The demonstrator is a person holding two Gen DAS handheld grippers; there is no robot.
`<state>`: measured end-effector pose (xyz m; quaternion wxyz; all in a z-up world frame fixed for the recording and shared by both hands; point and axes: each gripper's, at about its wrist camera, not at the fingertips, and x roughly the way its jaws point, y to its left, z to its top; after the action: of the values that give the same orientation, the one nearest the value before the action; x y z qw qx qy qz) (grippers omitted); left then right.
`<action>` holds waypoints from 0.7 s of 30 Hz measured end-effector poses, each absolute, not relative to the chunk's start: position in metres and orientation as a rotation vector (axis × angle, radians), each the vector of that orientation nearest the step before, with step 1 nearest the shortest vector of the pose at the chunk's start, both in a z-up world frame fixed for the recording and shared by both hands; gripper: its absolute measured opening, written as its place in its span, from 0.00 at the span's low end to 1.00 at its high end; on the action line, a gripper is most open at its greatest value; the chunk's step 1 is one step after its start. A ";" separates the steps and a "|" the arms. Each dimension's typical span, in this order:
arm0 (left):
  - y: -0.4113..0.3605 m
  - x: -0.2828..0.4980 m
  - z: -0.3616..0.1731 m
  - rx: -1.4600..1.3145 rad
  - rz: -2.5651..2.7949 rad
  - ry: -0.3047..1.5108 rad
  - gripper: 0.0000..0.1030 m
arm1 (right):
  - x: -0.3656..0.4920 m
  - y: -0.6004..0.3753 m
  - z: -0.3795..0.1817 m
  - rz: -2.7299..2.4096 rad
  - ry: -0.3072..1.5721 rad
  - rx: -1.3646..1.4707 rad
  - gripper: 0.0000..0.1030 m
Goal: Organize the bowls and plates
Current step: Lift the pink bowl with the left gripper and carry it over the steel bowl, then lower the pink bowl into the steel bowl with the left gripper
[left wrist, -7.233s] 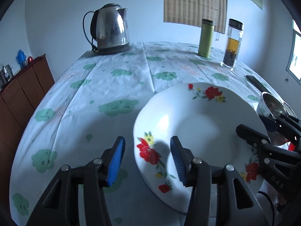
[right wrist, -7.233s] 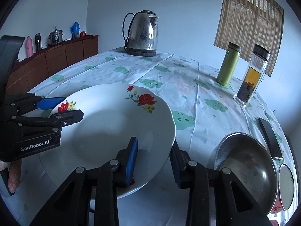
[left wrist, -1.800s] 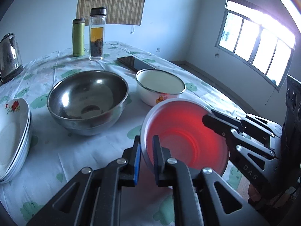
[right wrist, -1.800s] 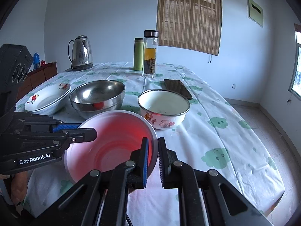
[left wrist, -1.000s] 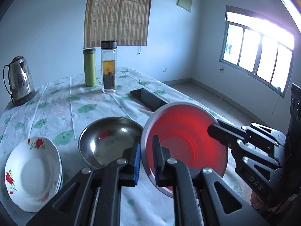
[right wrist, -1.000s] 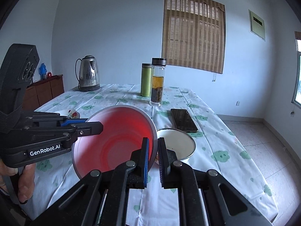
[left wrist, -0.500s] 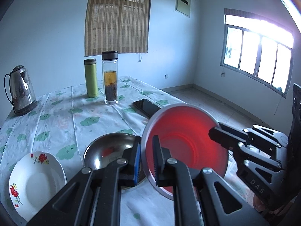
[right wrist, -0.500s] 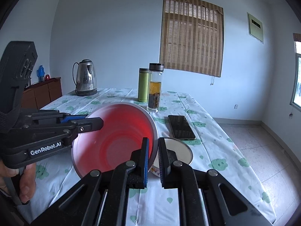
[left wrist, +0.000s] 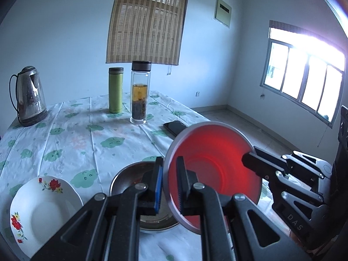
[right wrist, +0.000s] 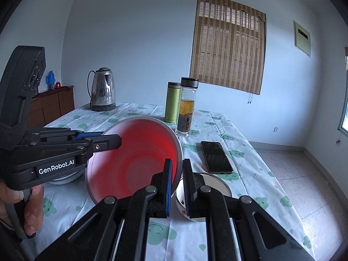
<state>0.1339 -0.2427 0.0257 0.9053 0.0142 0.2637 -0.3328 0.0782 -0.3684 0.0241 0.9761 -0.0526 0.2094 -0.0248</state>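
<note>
Since a moment ago the red bowl point(left wrist: 214, 165) has risen off the counter point(left wrist: 71, 134) and now hangs above the steel bowl point(left wrist: 128, 180), with the flowered plates point(left wrist: 43, 213) at the left and the enamel bowl point(right wrist: 214, 184) at the right below it. Behind stand a kettle point(left wrist: 29, 95), a green flask point(left wrist: 116, 90), a glass tea bottle point(left wrist: 140, 93) and a phone point(right wrist: 216, 156), none in the way. Both grippers point a little downward from opposite sides, and the jaws of the left gripper point(left wrist: 168, 184) and of the right gripper point(right wrist: 177, 184) are almost fully closed, each one pinching the rim of the red bowl.
</note>
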 end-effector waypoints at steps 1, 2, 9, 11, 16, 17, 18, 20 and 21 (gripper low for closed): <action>-0.242 0.136 0.025 0.025 -0.684 0.549 0.08 | 0.080 -0.368 0.024 -0.049 0.423 -0.109 0.10; -0.241 0.138 0.024 0.021 -0.682 0.554 0.08 | 0.083 -0.367 0.023 -0.046 0.428 -0.112 0.10; -0.233 0.156 0.014 -0.006 -0.649 0.595 0.08 | 0.104 -0.361 0.020 -0.019 0.453 -0.132 0.10; -0.230 0.159 0.013 -0.009 -0.639 0.603 0.08 | 0.110 -0.359 0.020 -0.013 0.460 -0.135 0.10; -0.226 0.165 0.009 -0.025 -0.620 0.631 0.08 | 0.124 -0.356 0.017 0.001 0.484 -0.140 0.10; -0.225 0.166 0.009 -0.028 -0.616 0.637 0.08 | 0.126 -0.356 0.017 0.002 0.486 -0.142 0.10; -0.225 0.167 0.008 -0.030 -0.615 0.640 0.08 | 0.128 -0.355 0.016 0.002 0.490 -0.144 0.10; -0.223 0.168 0.008 -0.034 -0.610 0.647 0.08 | 0.133 -0.355 0.015 0.004 0.500 -0.146 0.10; -0.223 0.169 0.007 -0.036 -0.607 0.650 0.08 | 0.135 -0.355 0.015 0.006 0.504 -0.146 0.10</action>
<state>0.1689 -0.2228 0.0072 0.9026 -0.0175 0.3143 -0.2934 0.1345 -0.3549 0.0145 0.9658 -0.0722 0.2490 0.0028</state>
